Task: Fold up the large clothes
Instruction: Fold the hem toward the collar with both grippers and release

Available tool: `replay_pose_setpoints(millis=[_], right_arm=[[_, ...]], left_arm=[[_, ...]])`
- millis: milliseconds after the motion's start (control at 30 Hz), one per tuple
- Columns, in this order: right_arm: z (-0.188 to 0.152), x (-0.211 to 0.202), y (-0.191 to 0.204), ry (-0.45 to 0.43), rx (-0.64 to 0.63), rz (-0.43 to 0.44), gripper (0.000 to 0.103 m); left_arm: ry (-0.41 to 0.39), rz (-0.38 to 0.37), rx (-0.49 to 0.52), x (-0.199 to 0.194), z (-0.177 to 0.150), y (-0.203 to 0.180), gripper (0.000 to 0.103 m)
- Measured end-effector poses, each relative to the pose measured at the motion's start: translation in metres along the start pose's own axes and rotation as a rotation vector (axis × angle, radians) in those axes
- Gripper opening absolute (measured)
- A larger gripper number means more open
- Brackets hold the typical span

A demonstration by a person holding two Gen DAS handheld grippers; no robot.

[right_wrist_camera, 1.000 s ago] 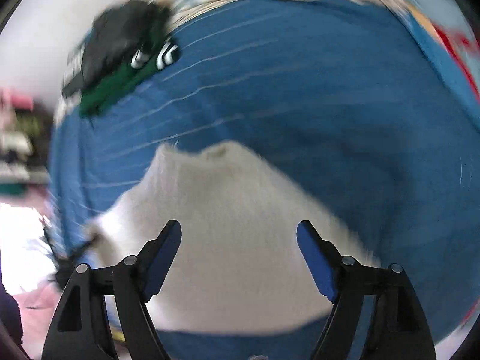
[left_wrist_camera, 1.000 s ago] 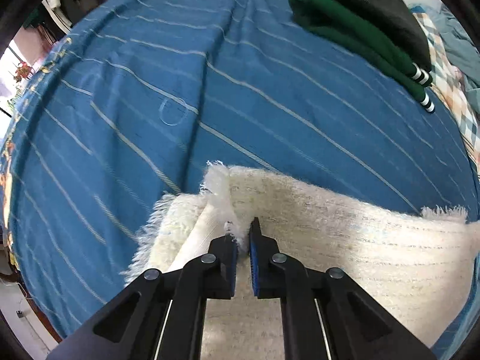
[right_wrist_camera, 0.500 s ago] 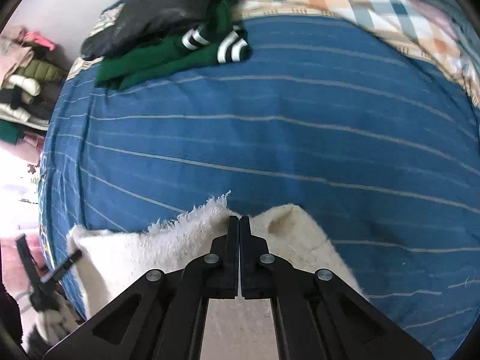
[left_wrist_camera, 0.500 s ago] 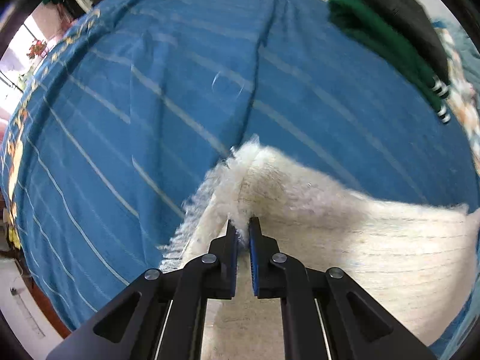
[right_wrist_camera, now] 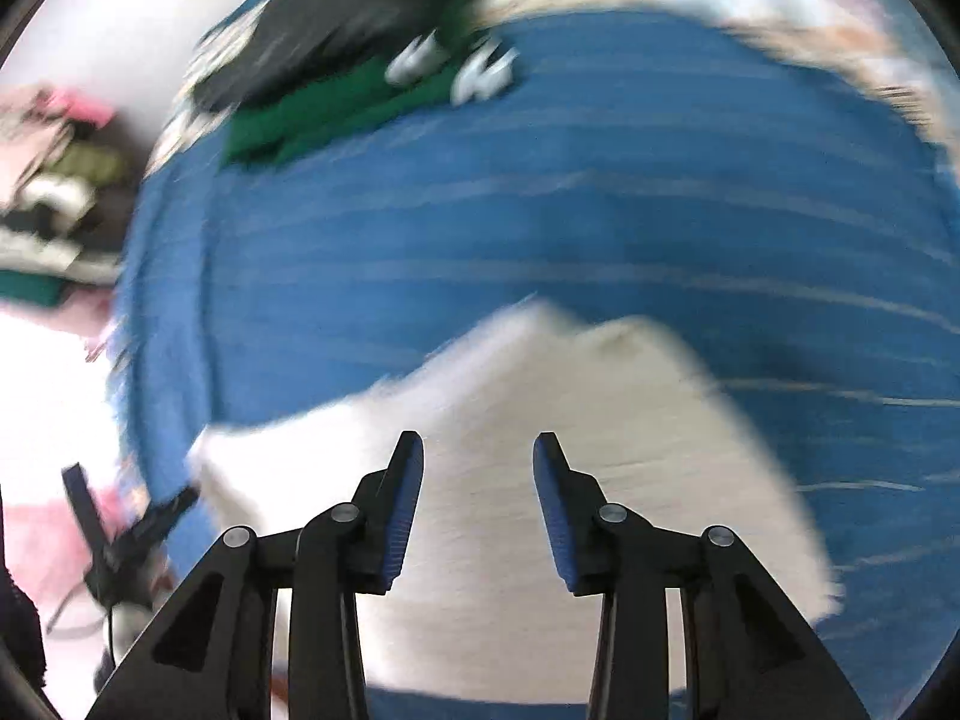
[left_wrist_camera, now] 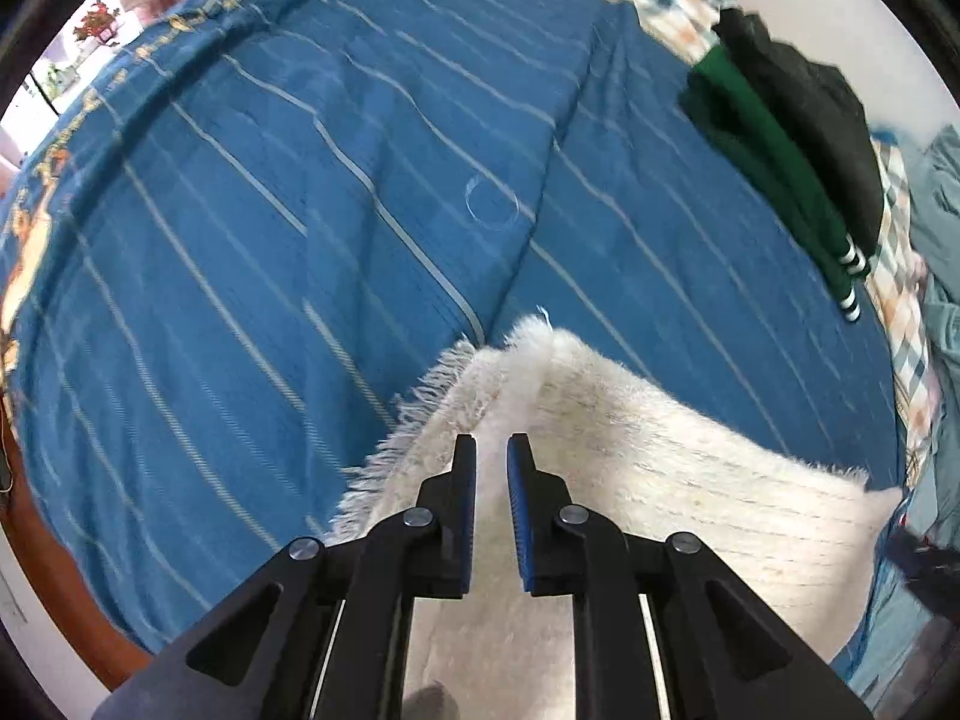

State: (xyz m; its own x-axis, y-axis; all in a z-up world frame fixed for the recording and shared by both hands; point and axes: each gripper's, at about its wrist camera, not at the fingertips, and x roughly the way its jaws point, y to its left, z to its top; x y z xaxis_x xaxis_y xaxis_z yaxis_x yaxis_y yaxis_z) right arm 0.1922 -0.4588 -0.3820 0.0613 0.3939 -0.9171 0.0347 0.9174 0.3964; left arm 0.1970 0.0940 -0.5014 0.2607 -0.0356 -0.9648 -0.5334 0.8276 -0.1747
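A fluffy cream-white garment (left_wrist_camera: 660, 480) lies folded on the blue striped bedspread (left_wrist_camera: 300, 210). It also shows in the right wrist view (right_wrist_camera: 540, 420), blurred. My left gripper (left_wrist_camera: 492, 444) hovers over its fringed corner with the jaws slightly parted and nothing between them. My right gripper (right_wrist_camera: 478, 441) is open and empty above the garment's other end. The left gripper (right_wrist_camera: 120, 528) shows at the lower left of the right wrist view.
A pile of green and black clothes (left_wrist_camera: 792, 138) lies at the far side of the bed, also in the right wrist view (right_wrist_camera: 360, 60). A checked cloth (left_wrist_camera: 906, 330) borders the bedspread. Shelves with clothes (right_wrist_camera: 54, 180) stand at left.
Both grippers were shut on the garment's corners half a second ago. Now both have let go, the right opening wide, the left a little. The garment's corners have dropped onto the bed.
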Motion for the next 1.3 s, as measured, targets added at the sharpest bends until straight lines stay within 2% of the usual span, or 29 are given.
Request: replay_pose_setpoints(millis=[67,133,167,200,233,267,300,400,467,500,533,567,600,667,767,867,967,1000,1100,1167,1233,1267,1300], right_arm=[[0.004,0.033,-0.003,0.057,0.026,0.008,0.040],[0.014,0.071,-0.008,0.101,0.054,-0.056,0.038],[0.019,0.090,-0.011,0.117,0.066,-0.090,0.037],[0.022,0.101,-0.011,0.124,0.073,-0.107,0.037],[0.028,0.111,-0.008,0.121,0.068,-0.135,0.037],[0.034,0.116,0.000,0.133,0.046,-0.178,0.037],[0.038,0.120,0.004,0.149,0.040,-0.204,0.037],[0.044,0.114,0.007,0.191,0.056,-0.216,0.037],[0.042,0.086,0.003,0.143,0.064,-0.136,0.038],[0.037,0.070,-0.001,0.104,0.069,-0.092,0.044],[0.028,0.045,-0.009,0.036,0.083,-0.027,0.051],[0.014,0.021,-0.021,-0.036,0.105,0.029,0.069],[0.001,0.002,-0.032,-0.087,0.124,0.055,0.080],[-0.037,-0.035,-0.066,-0.181,0.182,0.056,0.081],[-0.093,-0.058,-0.115,-0.219,0.320,0.019,0.081],[-0.153,-0.048,-0.178,-0.216,0.524,0.071,0.081],[-0.181,-0.015,-0.215,-0.231,0.652,0.143,0.081],[-0.186,0.002,-0.224,-0.241,0.676,0.210,0.081],[-0.183,0.036,-0.246,-0.275,0.723,0.402,0.081],[-0.169,0.049,-0.252,-0.309,0.726,0.487,0.081],[-0.152,0.058,-0.249,-0.337,0.711,0.521,0.080],[-0.144,0.062,-0.246,-0.342,0.704,0.540,0.077],[-0.136,0.067,-0.241,-0.349,0.707,0.561,0.065]], left_arm=[[-0.023,0.017,0.036,-0.010,-0.003,-0.005,0.012],[-0.063,0.048,0.087,-0.022,-0.009,-0.014,0.014],[-0.074,0.062,0.110,-0.024,-0.010,-0.017,0.023],[-0.075,0.078,0.130,-0.024,-0.013,-0.021,0.044],[-0.068,0.086,0.145,-0.021,-0.015,-0.024,0.060],[-0.056,0.087,0.158,-0.016,-0.014,-0.026,0.090],[-0.046,0.093,0.166,-0.011,-0.014,-0.028,0.092],[-0.029,0.087,0.181,-0.010,-0.023,-0.039,0.092],[-0.031,0.067,0.195,-0.011,-0.026,-0.056,0.092],[-0.031,0.056,0.216,-0.013,-0.030,-0.069,0.092],[-0.033,0.039,0.245,-0.015,-0.035,-0.085,0.092],[-0.035,0.030,0.264,-0.016,-0.040,-0.095,0.092],[-0.038,0.024,0.298,-0.016,-0.046,-0.114,0.093],[-0.034,0.007,0.347,-0.013,-0.058,-0.143,0.093],[-0.008,-0.002,0.420,0.007,-0.079,-0.192,0.093],[0.028,0.040,0.473,0.036,-0.094,-0.217,0.093],[0.104,0.063,0.476,0.073,-0.103,-0.222,0.095],[0.107,0.056,0.462,0.075,-0.104,-0.220,0.097],[0.119,0.026,0.434,0.078,-0.099,-0.212,0.101],[0.127,0.018,0.433,0.078,-0.097,-0.209,0.102],[0.123,0.021,0.445,0.076,-0.096,-0.208,0.102],[0.120,0.023,0.450,0.075,-0.094,-0.208,0.102],[0.115,0.024,0.458,0.076,-0.092,-0.209,0.102]])
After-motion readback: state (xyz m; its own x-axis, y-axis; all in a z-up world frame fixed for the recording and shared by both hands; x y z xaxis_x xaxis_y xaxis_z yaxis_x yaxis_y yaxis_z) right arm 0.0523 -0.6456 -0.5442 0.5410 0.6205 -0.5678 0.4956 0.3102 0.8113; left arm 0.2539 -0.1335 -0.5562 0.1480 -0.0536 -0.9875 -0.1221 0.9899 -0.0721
